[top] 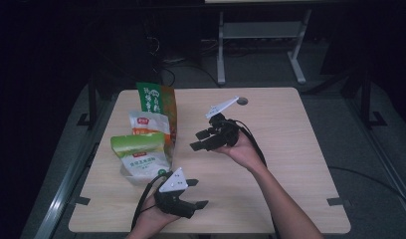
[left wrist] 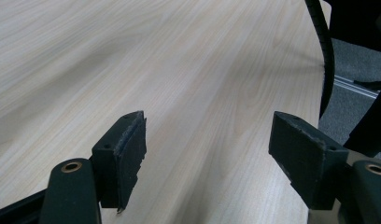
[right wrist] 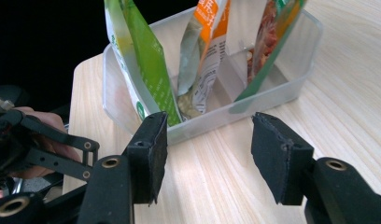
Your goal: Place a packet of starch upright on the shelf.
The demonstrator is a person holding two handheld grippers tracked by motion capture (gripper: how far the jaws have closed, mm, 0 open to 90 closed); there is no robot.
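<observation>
A clear plastic bin [right wrist: 298, 77] stands on the left part of the wooden table [top: 270, 149] and holds three upright snack bags. These are a green and white bag [top: 140, 154] [right wrist: 144, 63], a white and orange bag [top: 149, 124] [right wrist: 205, 60] and a tall green and orange bag [top: 156, 101] [right wrist: 268, 44]. My right gripper [top: 197, 140] [right wrist: 209, 154] hangs open just right of the bin, pointing at it, with nothing between its pads. Near the front edge, my left gripper [top: 198, 193] [left wrist: 207, 154] is open over bare wood, pointing right.
A black cable [left wrist: 325, 56] trails past the table's right edge in the left gripper view. Behind the table stands a grey metal frame [top: 260, 45] on the dark floor. Tape marks [top: 338, 201] sit at the front corners. A small round grommet [top: 242, 101] lies near the back edge.
</observation>
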